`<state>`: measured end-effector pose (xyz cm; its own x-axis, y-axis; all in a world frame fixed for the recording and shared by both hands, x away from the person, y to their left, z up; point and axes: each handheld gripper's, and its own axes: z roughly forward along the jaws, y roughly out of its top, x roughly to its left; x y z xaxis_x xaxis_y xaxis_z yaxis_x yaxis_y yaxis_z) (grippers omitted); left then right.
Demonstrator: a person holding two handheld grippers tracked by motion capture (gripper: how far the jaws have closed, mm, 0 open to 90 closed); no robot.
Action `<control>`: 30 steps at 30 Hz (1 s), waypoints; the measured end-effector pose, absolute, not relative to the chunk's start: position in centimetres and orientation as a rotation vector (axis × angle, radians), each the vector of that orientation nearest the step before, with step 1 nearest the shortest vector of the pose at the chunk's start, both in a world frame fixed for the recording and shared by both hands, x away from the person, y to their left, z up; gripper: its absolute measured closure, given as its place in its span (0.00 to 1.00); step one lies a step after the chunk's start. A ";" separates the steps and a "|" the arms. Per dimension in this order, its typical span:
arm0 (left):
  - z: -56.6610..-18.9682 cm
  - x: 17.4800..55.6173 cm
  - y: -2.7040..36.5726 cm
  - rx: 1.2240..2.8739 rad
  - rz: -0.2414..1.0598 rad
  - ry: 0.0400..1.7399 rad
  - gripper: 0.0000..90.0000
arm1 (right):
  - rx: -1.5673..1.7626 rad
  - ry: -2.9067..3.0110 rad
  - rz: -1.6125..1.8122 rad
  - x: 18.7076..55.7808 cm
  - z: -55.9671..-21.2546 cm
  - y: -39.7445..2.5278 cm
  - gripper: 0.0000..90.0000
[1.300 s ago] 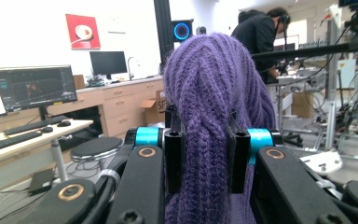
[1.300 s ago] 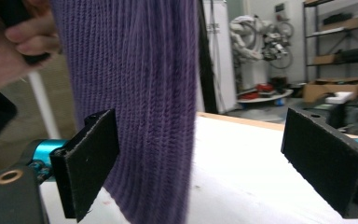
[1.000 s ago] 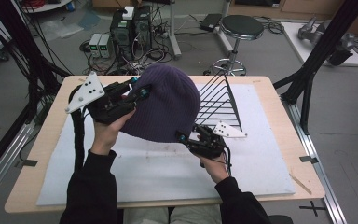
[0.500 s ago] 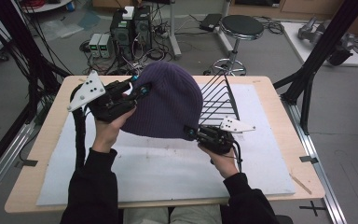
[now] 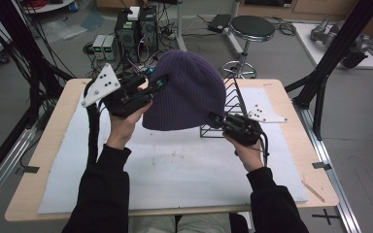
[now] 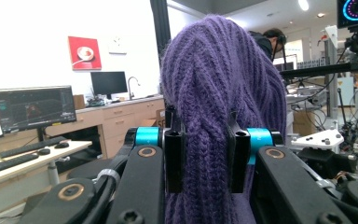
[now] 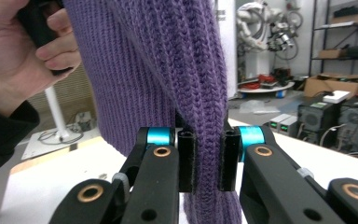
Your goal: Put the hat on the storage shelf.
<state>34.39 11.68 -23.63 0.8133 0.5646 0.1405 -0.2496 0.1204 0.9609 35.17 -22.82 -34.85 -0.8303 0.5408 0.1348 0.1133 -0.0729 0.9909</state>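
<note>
Purple hat [image 5: 187, 92] held up between two claws

Left claw [image 5: 159, 83] pinches the hat's left edge; right claw [image 5: 217, 119] grips its lower right rim; the hat hangs above the surface [image 5: 175, 170], beside the wire rack [image 5: 233, 104].

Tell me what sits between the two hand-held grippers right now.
The purple knit hat spans the gap, pinched at one edge by the left hand-held gripper and at the other by the right hand-held gripper, as the high view shows.
</note>
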 end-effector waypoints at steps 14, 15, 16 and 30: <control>-22.4 37.3 8.8 1.303 0.639 0.292 0.83 | 0.762 1.825 1.908 36.7 -32.0 -26.2 0.92; -22.4 37.5 8.6 1.300 0.635 0.293 0.83 | 0.759 1.819 1.901 36.8 -31.9 -26.4 0.92; -22.4 37.6 8.5 1.301 0.632 0.292 0.83 | 0.760 1.814 1.891 36.9 -31.7 -26.6 0.92; -22.1 38.9 5.7 1.321 0.628 0.288 0.83 | 0.858 1.712 1.835 37.7 -30.7 -29.2 0.92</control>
